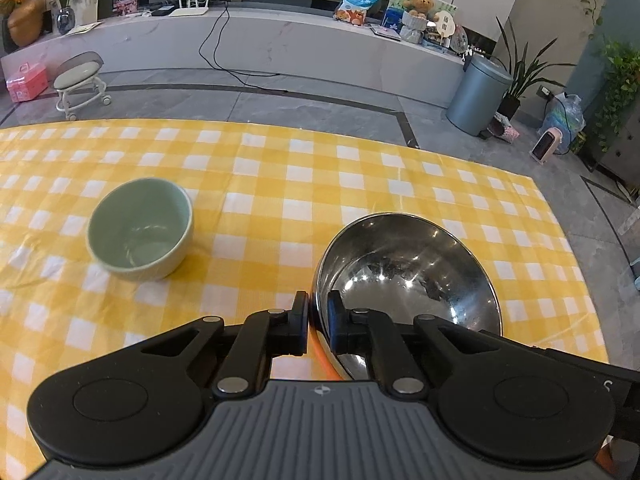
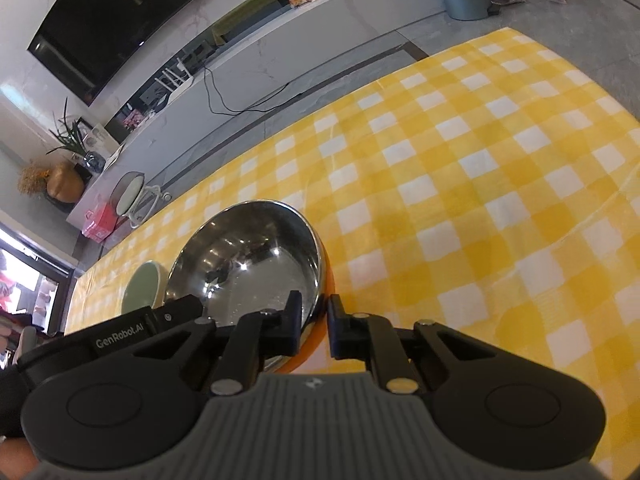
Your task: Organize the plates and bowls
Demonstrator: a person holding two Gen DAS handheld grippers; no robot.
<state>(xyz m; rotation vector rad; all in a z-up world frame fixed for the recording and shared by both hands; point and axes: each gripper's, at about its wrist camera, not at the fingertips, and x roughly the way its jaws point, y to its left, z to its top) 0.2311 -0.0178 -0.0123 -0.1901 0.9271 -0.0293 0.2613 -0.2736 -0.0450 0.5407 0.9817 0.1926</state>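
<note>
A shiny steel bowl (image 1: 408,272) with an orange underside sits at the near right of the yellow checked tablecloth (image 1: 280,184). My left gripper (image 1: 318,312) is shut on its near left rim, one finger inside and one outside. My right gripper (image 2: 314,316) is shut on the same steel bowl (image 2: 248,256) at its right rim, one finger inside and one outside. A pale green ceramic bowl (image 1: 140,228) stands upright and empty to the left, apart from the steel bowl; it shows edge-on in the right wrist view (image 2: 142,286).
The table's far edge (image 1: 320,128) drops to a grey tiled floor. Beyond it are a white rolling stool (image 1: 80,80), a grey bin (image 1: 478,92) and a long white cabinet (image 1: 280,40). Part of my left gripper's body (image 2: 132,328) shows in the right wrist view.
</note>
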